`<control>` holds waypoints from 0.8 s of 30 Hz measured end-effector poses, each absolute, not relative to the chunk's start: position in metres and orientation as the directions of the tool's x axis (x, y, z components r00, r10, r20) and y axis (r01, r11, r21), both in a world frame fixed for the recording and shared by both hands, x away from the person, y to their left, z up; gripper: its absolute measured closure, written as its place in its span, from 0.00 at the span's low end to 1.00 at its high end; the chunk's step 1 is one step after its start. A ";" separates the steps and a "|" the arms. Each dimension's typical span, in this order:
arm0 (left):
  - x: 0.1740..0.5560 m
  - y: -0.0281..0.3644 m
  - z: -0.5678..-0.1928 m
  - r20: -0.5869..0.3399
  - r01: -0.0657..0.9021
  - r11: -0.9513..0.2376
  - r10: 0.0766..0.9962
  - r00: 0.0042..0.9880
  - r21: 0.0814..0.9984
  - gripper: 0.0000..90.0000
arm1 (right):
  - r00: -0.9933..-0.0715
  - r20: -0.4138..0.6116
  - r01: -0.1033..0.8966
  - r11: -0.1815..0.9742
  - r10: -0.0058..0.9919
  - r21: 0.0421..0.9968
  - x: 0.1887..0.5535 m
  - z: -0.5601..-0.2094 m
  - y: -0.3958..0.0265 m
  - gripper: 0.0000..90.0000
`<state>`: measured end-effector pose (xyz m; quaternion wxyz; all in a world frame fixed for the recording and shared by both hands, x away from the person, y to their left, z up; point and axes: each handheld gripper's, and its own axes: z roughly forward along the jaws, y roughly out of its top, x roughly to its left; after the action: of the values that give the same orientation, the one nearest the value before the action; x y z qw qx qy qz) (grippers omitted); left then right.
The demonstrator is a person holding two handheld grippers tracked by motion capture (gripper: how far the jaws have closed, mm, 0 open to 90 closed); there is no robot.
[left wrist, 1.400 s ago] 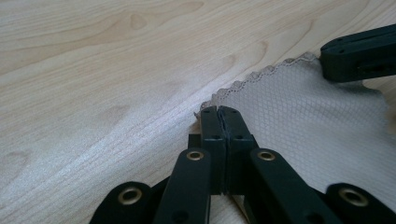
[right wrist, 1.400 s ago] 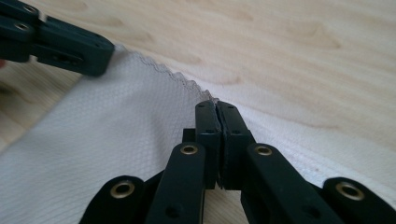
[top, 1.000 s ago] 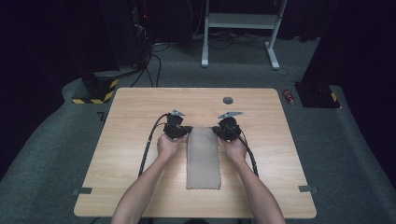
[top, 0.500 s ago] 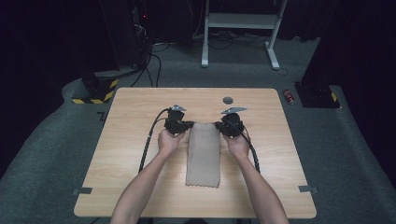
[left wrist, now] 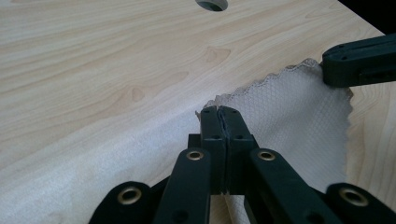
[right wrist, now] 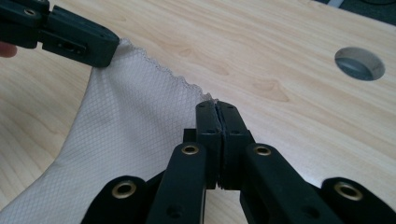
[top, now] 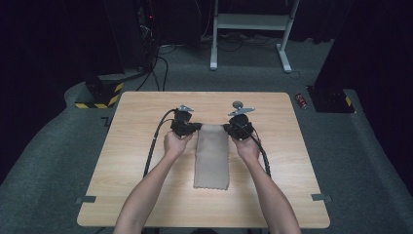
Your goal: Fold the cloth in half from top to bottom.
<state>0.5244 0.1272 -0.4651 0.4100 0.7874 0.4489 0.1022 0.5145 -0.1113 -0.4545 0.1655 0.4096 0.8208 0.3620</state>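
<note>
Left gripper [top: 194, 127] and right gripper [top: 229, 128] each have jaws clamped tight on a far corner of the cloth [top: 212, 157] on the counter [top: 126, 126].

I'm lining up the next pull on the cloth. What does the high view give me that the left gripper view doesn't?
High view alone: the cloth's whole length down to its near edge, both forearms, the trailing cables, the floor around the table.

Left gripper view alone: the cloth's woven grid and scalloped edge, and the left gripper's fingers pressed shut on a far corner.

Both: the right gripper on the other far corner, the cloth, the wooden tabletop and its round hole.
</note>
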 end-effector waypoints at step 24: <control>0.503 0.122 -0.483 -0.183 0.621 -0.353 0.752 0.633 0.700 0.99 | -0.640 0.063 0.569 0.416 0.766 0.709 0.493 -0.480 -0.120 0.99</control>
<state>0.5033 0.1217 -0.4831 0.3842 0.8179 0.4197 0.0855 0.4933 -0.1201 -0.4800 0.1367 0.4019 0.8304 0.3609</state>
